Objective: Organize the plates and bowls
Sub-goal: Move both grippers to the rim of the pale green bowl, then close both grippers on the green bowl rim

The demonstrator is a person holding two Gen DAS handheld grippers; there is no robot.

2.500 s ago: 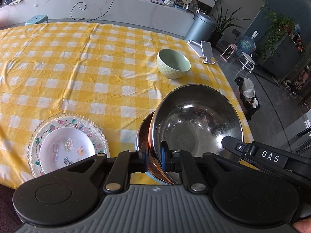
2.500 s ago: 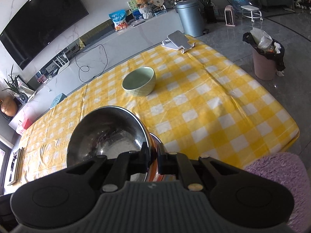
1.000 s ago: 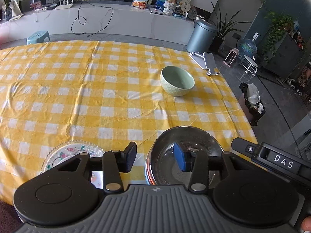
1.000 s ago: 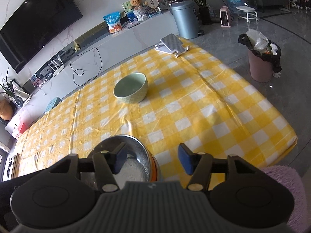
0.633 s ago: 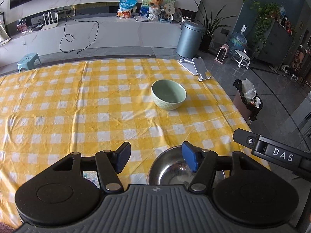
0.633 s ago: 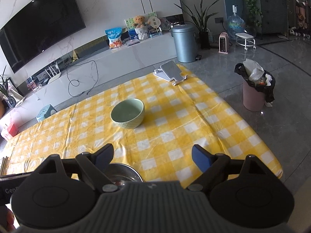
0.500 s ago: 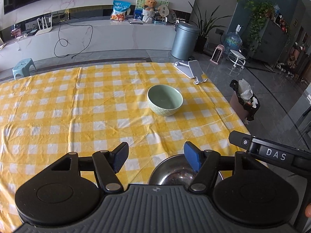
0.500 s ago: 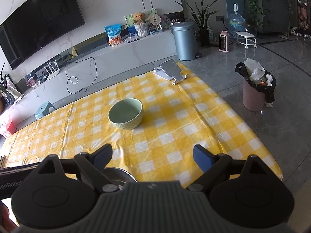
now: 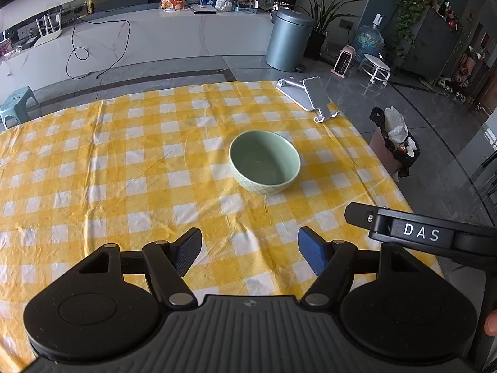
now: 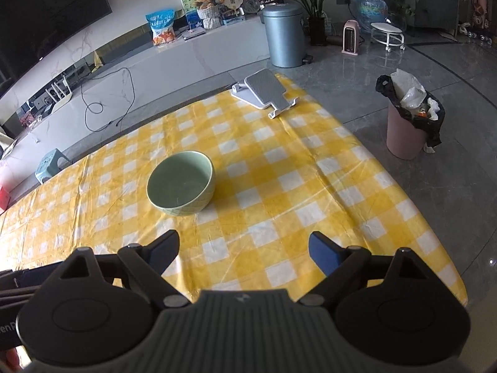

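A pale green bowl (image 9: 265,162) (image 10: 181,183) stands upright and empty on the yellow checked tablecloth (image 9: 124,171) (image 10: 279,192). My left gripper (image 9: 248,248) hovers on the near side of it with its jaws opening and only cloth between them. The right gripper (image 10: 243,248) is open too, nothing between its fingers, the bowl ahead and to its left. In the left wrist view the right gripper's black body marked DAS (image 9: 419,233) juts in from the right. The steel bowl and the patterned plate are out of sight.
A grey phone stand (image 9: 310,99) (image 10: 264,91) lies at the table's far right corner. The table's right edge (image 10: 403,192) drops to a tiled floor with a pink waste bin (image 10: 407,130). A low white counter runs along the back.
Both grippers let go of the steel bowl's rim and opened wide. They moved across the table toward the green bowl, and the steel bowl and the plate slid out of view below.
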